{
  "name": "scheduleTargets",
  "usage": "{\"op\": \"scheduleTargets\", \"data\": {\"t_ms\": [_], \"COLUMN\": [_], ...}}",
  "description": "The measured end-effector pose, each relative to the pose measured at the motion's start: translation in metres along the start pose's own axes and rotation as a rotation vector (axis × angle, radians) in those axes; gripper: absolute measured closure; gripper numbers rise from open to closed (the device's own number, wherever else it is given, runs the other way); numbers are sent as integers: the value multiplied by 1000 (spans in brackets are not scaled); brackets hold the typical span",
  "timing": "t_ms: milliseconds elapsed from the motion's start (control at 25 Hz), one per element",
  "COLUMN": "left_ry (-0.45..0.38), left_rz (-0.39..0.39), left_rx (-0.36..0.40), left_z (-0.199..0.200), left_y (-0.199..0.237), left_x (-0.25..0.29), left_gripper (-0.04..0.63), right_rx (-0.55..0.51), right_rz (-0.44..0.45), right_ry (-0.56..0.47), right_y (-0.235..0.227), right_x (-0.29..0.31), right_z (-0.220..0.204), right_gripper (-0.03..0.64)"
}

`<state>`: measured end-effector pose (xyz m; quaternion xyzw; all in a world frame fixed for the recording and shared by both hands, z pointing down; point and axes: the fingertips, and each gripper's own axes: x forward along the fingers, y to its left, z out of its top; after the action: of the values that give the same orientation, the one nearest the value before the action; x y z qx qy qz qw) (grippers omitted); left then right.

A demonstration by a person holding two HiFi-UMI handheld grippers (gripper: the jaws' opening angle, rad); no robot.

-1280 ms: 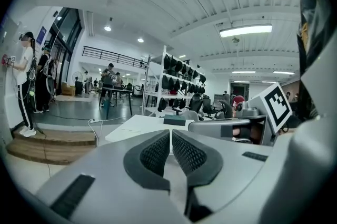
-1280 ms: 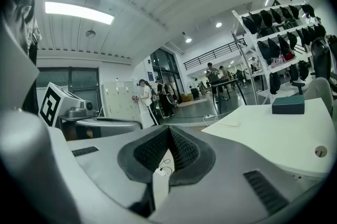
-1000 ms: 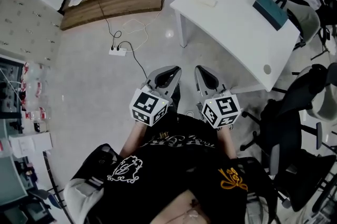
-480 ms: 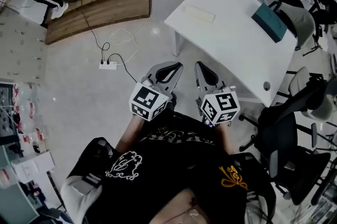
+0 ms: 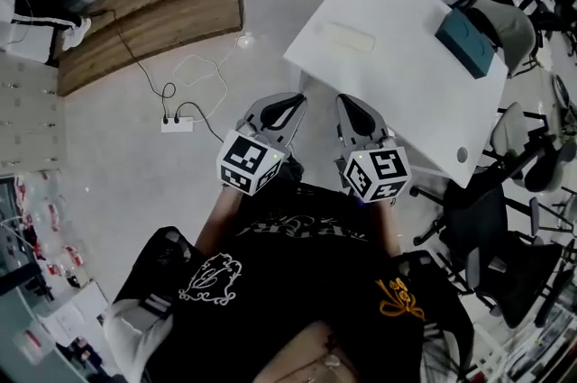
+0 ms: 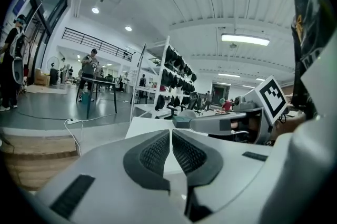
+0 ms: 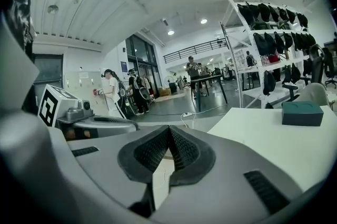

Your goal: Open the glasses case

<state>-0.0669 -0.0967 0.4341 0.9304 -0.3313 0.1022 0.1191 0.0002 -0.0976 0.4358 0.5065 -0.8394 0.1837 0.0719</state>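
Observation:
A pale, oblong glasses case (image 5: pixel 347 36) lies closed on the white table (image 5: pixel 397 93), near its far left part. Both grippers are held side by side in front of the person's chest, short of the table's near corner. My left gripper (image 5: pixel 290 101) is shut, its ribbed pads pressed together with nothing between them (image 6: pixel 171 132). My right gripper (image 5: pixel 346 103) is shut and empty too (image 7: pixel 169 128). Neither gripper view shows the case.
A teal box (image 5: pixel 464 43) rests on the table's far right, also visible from the right gripper (image 7: pixel 301 113). Black office chairs (image 5: pixel 487 219) crowd the right side. A power strip with cables (image 5: pixel 177 123) and a wooden platform (image 5: pixel 153 12) lie on the floor to the left.
The table and case have drawn closer to both grippers as the person walked toward them. Both grippers stayed shut and side by side.

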Motion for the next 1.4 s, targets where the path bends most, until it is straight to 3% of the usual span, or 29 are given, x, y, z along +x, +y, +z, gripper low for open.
{"op": "scheduleTargets", "data": {"t_ms": [480,720,920,1120,1400], "left_ry": [-7,13,17,33,145], "left_rz": [-71,-72,-70,-58,-46], "left_rx": [-42,-8,29,35,49], "left_z": [-11,-14,-12,-9,-35], "left_y": [54,67,76,87,105], "left_x": [20,38,70,114,179], "left_gripper": [566,566,566,566,565], "right_rx": [24,-24,-132,-302,-481], "right_rz": [-95,-138,-158,-142,-67], "right_ry": [75,94,131,246,409], "right_y": [-22,-60,-111,-159,-207], "right_x": [44,57,82,113,154], "right_z": [-16,-17,-15,-22,-56], "right_gripper": [603,601,601,570,544]}}
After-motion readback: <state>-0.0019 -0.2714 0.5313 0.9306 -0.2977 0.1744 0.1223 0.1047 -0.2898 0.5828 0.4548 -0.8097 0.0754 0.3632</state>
